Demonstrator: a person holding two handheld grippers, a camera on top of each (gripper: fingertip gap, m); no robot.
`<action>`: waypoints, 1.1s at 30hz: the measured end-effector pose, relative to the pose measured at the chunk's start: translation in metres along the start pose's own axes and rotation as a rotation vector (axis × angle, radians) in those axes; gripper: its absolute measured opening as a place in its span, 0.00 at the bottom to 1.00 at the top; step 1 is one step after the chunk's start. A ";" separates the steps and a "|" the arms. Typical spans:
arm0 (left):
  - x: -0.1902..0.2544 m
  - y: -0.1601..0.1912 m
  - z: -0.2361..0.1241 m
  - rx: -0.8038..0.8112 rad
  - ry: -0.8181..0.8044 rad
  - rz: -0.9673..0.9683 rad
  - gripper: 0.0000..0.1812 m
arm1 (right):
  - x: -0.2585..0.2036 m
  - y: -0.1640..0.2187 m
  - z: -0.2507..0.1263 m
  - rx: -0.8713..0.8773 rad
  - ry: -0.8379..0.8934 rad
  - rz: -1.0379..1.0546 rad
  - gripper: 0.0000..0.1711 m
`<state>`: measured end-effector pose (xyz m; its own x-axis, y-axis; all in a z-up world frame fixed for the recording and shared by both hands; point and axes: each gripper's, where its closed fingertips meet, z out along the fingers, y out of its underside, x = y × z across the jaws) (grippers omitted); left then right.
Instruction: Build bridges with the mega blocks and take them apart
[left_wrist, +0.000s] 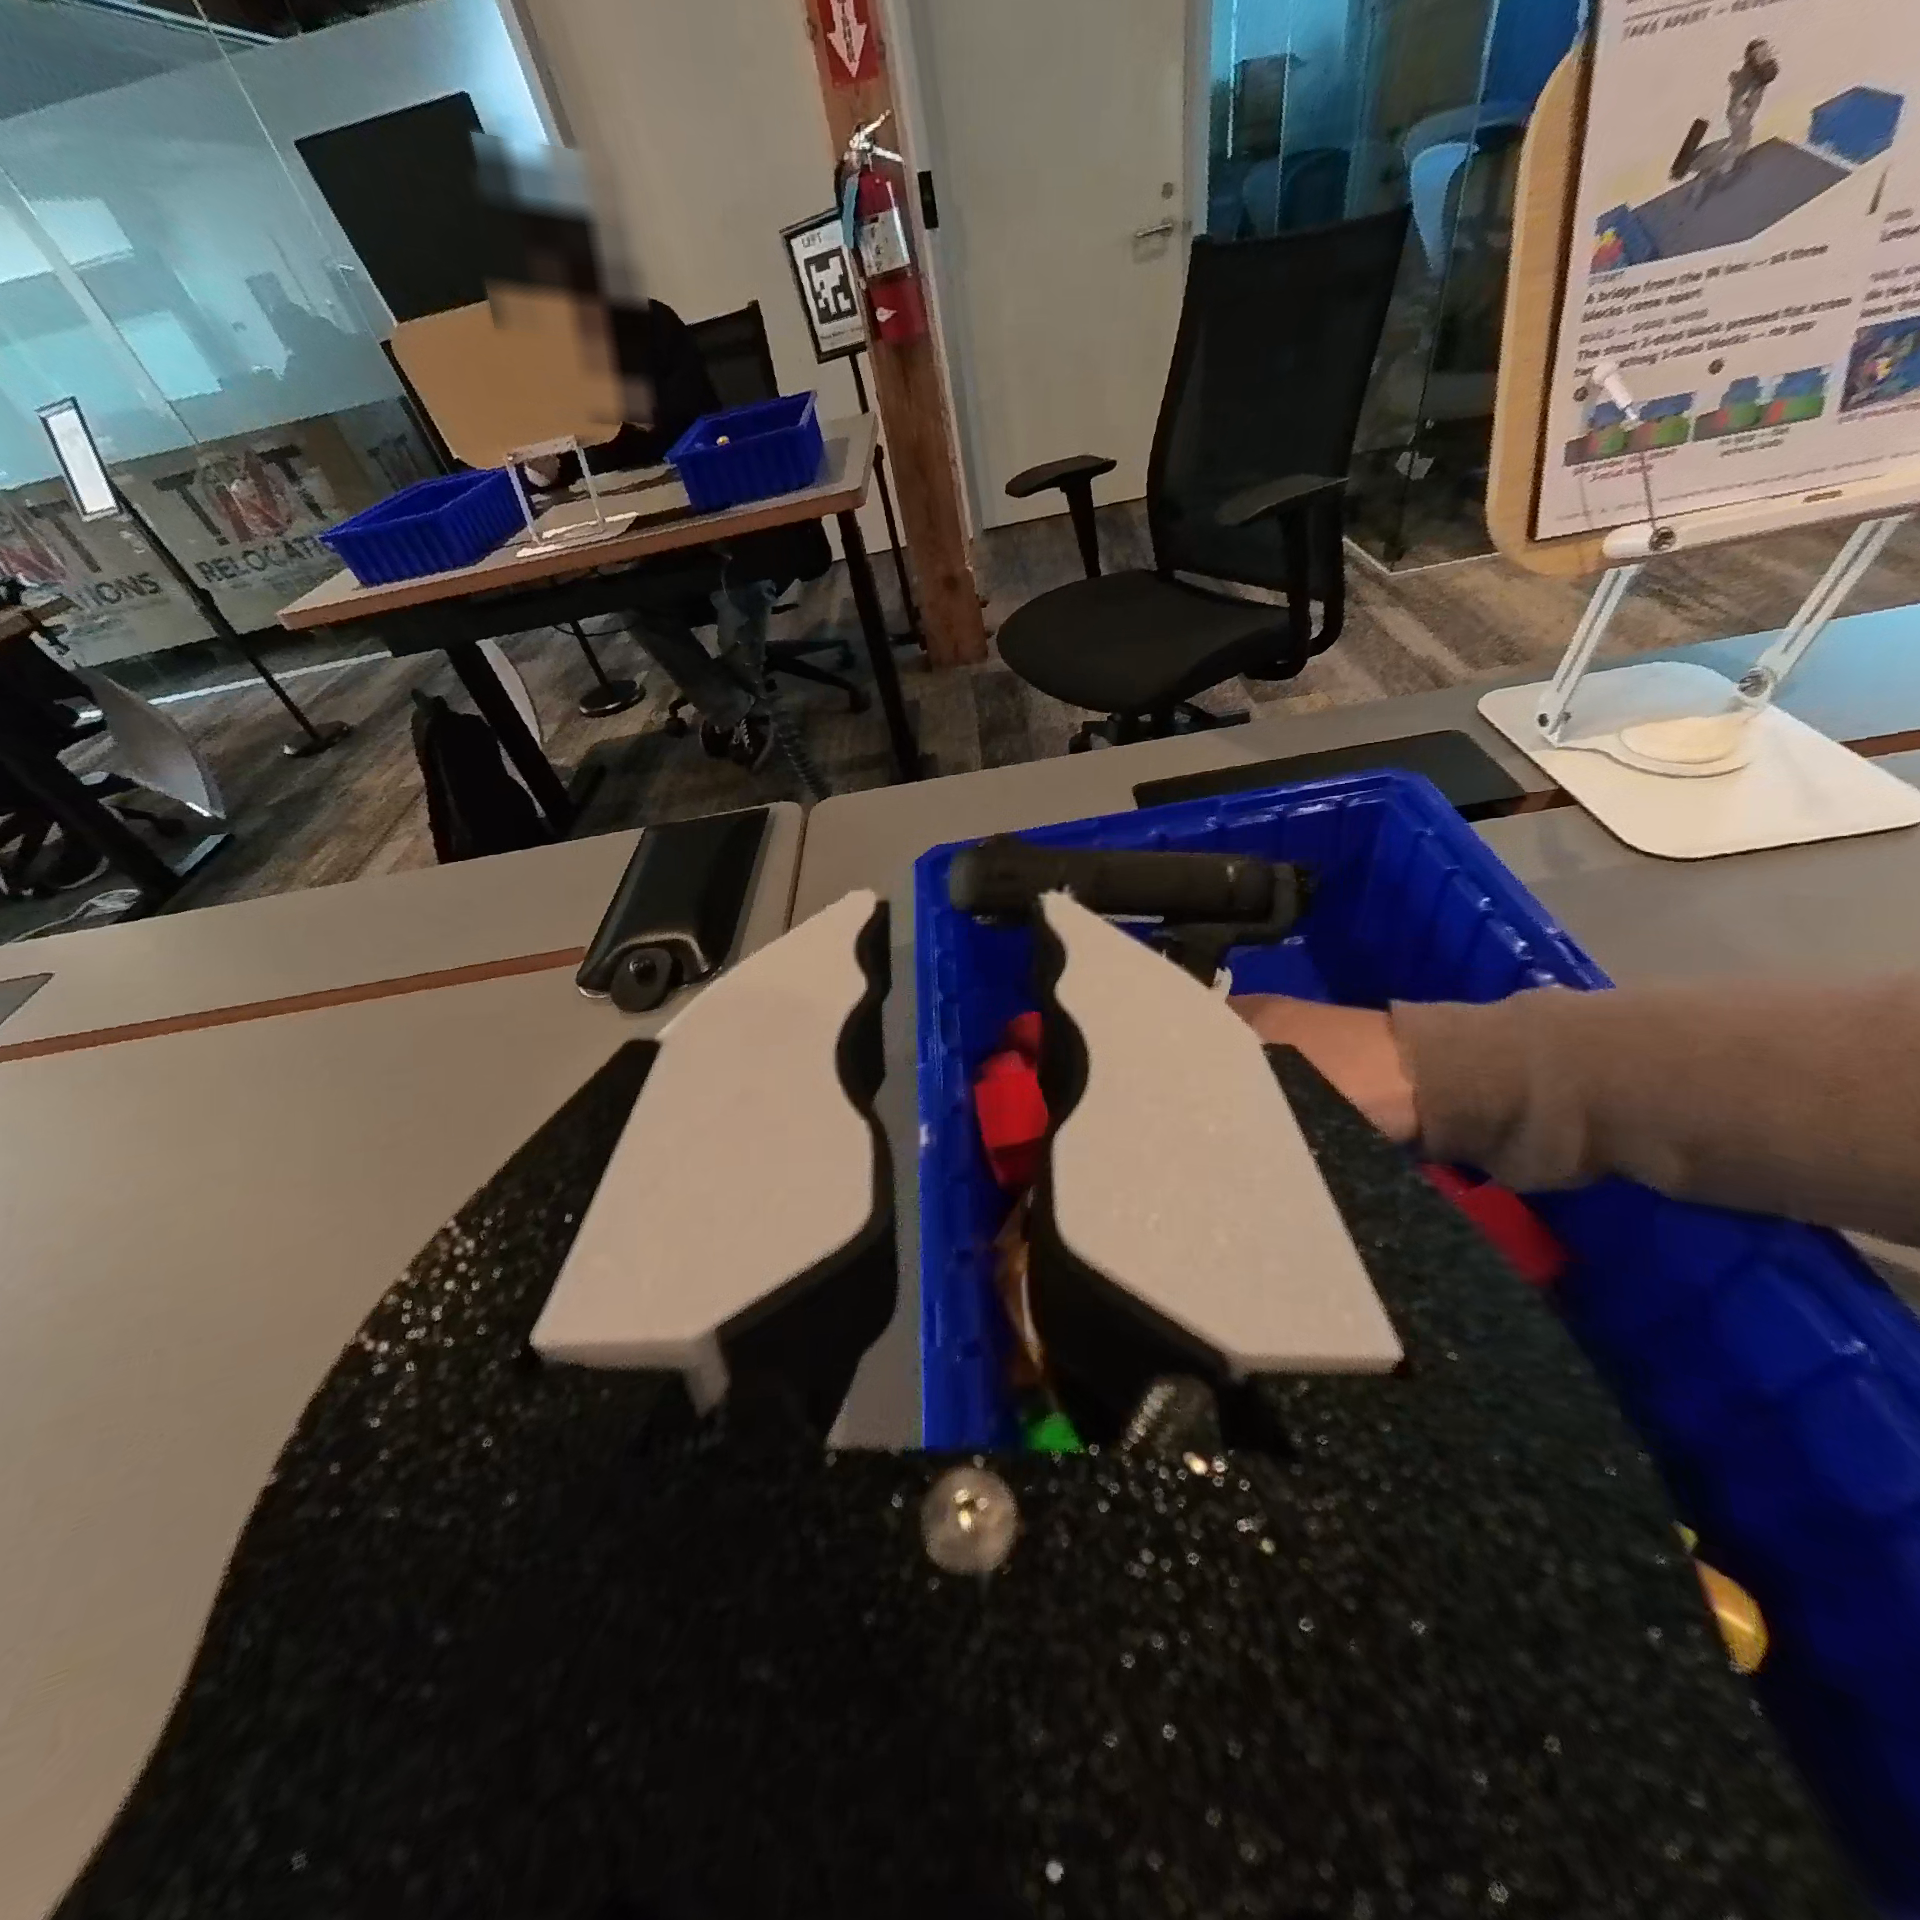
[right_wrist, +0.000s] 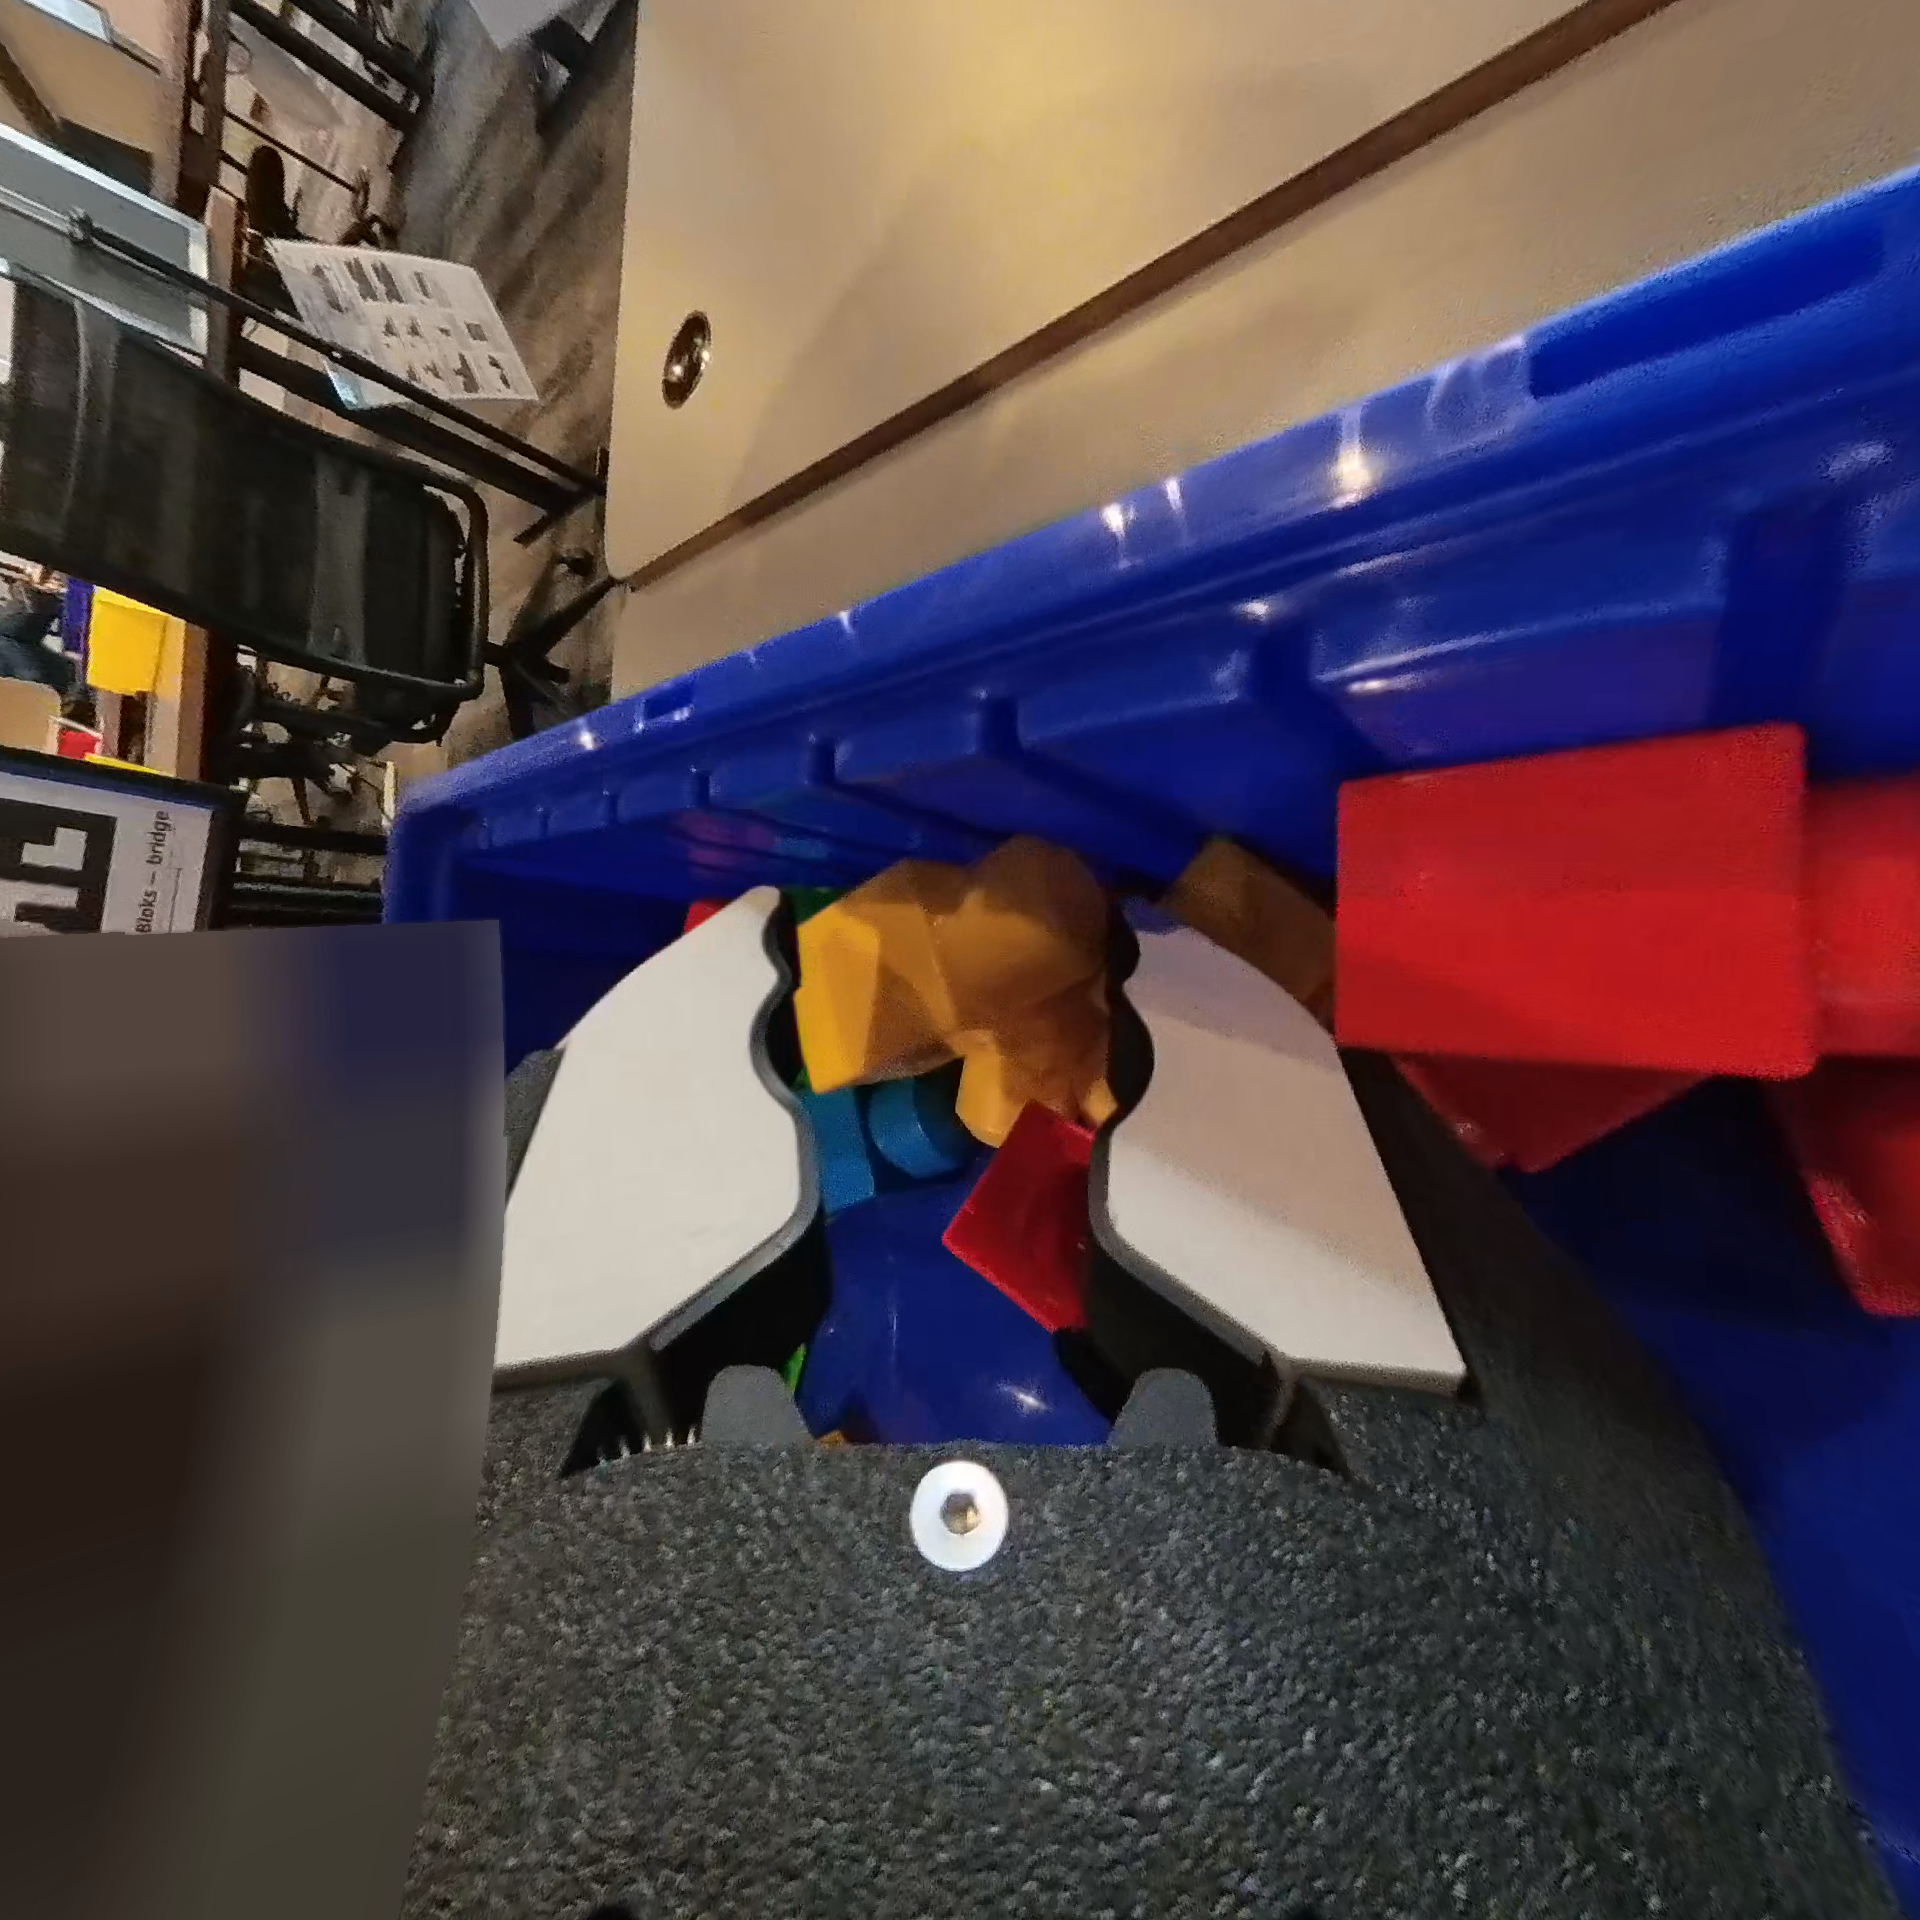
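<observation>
A blue bin (left_wrist: 1455, 883) on the grey table (left_wrist: 312, 1143) holds loose mega blocks. My left gripper (left_wrist: 961, 914) is open and straddles the bin's left wall, one finger outside and one inside above a red block (left_wrist: 1008, 1112). A hand (left_wrist: 1330, 1060) holds my right gripper's black handle (left_wrist: 1122, 883) inside the bin. In the right wrist view, my right gripper (right_wrist: 951, 914) is low inside the bin (right_wrist: 1143, 665), jaws wide apart. A yellow block (right_wrist: 935, 987) lies between its tips, above a blue block (right_wrist: 894, 1132) and a small red block (right_wrist: 1023, 1226). A large red block (right_wrist: 1569, 894) lies to its right.
A black flat object (left_wrist: 675, 904) lies on the table left of the bin. A white stand (left_wrist: 1704, 769) with an instruction sheet stands at the back right. Beyond the table are an office chair (left_wrist: 1195, 582) and a desk with two blue bins (left_wrist: 582, 488), where a person sits. One gripper's finger ends stand about 20 centimetres off the other's.
</observation>
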<state>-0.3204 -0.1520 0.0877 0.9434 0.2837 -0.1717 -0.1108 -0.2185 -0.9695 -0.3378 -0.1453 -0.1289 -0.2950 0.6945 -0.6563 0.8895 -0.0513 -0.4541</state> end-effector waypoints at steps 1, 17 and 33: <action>-0.001 0.001 0.000 -0.003 -0.002 -0.004 0.14 | 0.000 0.001 0.002 -0.010 0.003 0.001 0.32; 0.004 -0.001 0.001 0.002 0.022 0.007 0.14 | -0.030 0.010 -0.029 0.068 0.066 -0.378 0.20; 0.017 -0.004 0.000 0.007 0.067 0.040 0.14 | -0.110 0.110 -0.217 0.515 0.667 -0.871 0.17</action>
<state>-0.3043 -0.1464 0.0885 0.9569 0.2115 -0.1990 -0.1512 -0.2218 -0.9633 -0.1316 -0.0716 0.0244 -0.3526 0.8640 0.3595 0.1942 0.4433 -0.8751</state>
